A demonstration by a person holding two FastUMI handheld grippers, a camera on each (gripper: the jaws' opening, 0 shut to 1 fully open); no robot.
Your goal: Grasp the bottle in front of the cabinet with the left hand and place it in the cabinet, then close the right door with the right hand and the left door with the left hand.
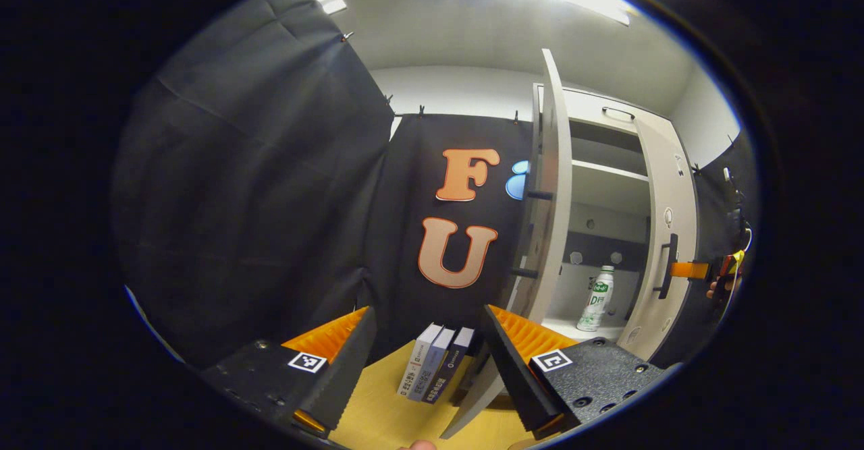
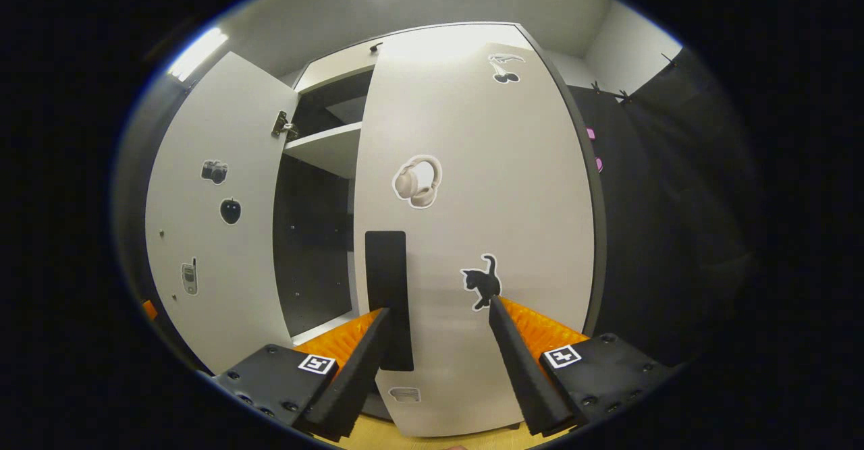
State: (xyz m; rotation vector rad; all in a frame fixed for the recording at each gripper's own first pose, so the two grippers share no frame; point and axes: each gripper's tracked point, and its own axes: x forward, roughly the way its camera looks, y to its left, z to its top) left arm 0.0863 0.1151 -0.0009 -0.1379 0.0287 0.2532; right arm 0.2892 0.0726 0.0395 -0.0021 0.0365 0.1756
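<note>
The left claw (image 1: pixel 426 342) hangs wide apart and empty, out to the left of the cabinet, with a row of books (image 1: pixel 435 362) standing on the counter (image 1: pixel 378 409) between its fingers. Right of it, the left door (image 1: pixel 550 187) stands edge-on and open. The bottle (image 1: pixel 597 298) is already upright on the cabinet's bottom shelf. Farther right, the right door (image 2: pixel 472 234) is nearly shut. The right claw (image 2: pixel 439 339) is spread wide against its face, holding nothing, its left finger beside the dark handle (image 2: pixel 387 295). To finish well, I judge it should push flat and steadily near the handle edge until the door seats.
</note>
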